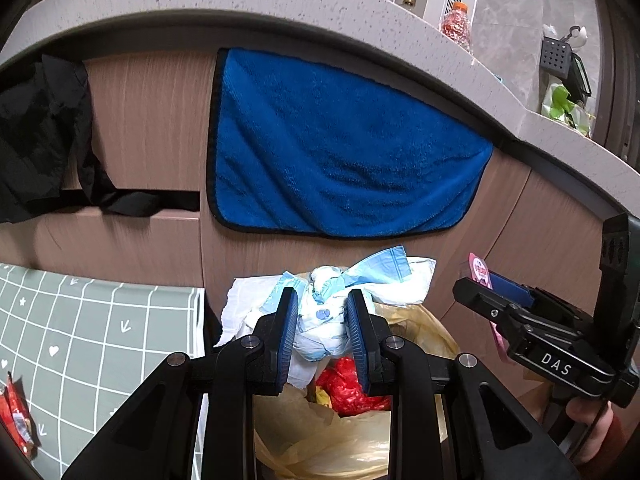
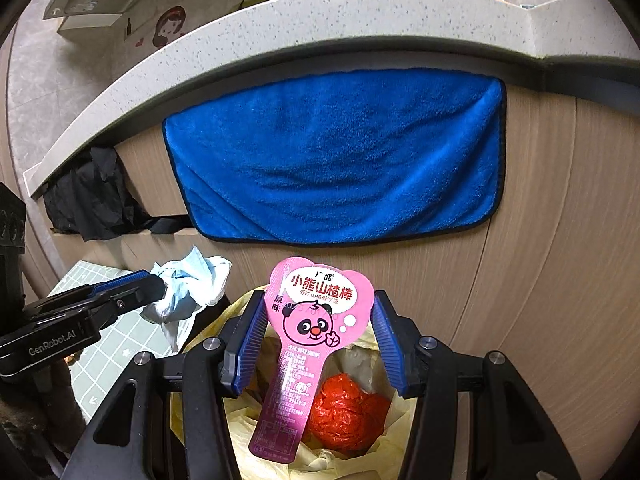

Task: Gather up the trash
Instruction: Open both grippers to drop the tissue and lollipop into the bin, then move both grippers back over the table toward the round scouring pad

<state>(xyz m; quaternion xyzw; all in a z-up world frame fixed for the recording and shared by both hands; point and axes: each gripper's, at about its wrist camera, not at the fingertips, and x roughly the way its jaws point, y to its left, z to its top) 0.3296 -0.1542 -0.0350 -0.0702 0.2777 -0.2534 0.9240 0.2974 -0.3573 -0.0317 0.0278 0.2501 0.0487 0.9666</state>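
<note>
Currently both items hang above the bin (image 2: 240, 420). Left gripper (image 1: 322, 320) has its fingers clamped on a crumpled tissue wad (image 1: 320, 320): light, soft, crushable, held mid-bundle. Right gripper (image 2: 320, 340) pinches a pink wrapper (image 2: 316, 320) by its edges: thin, slick, bendy, likely to slip.

The right gripper (image 2: 320, 332) holds a pink wrapper (image 2: 316, 320) between its blue pads (image 2: 250, 332), above a bin bag (image 2: 360, 452) with red trash (image 2: 348, 412) inside. At left, the left gripper (image 2: 160, 286) clamps crumpled tissue (image 2: 188, 288) beside the bag's rim. A blue towel (image 2: 340, 160) hangs on the cabinet (image 2: 560, 240) behind, under the counter (image 2: 280, 28) edge.
</note>
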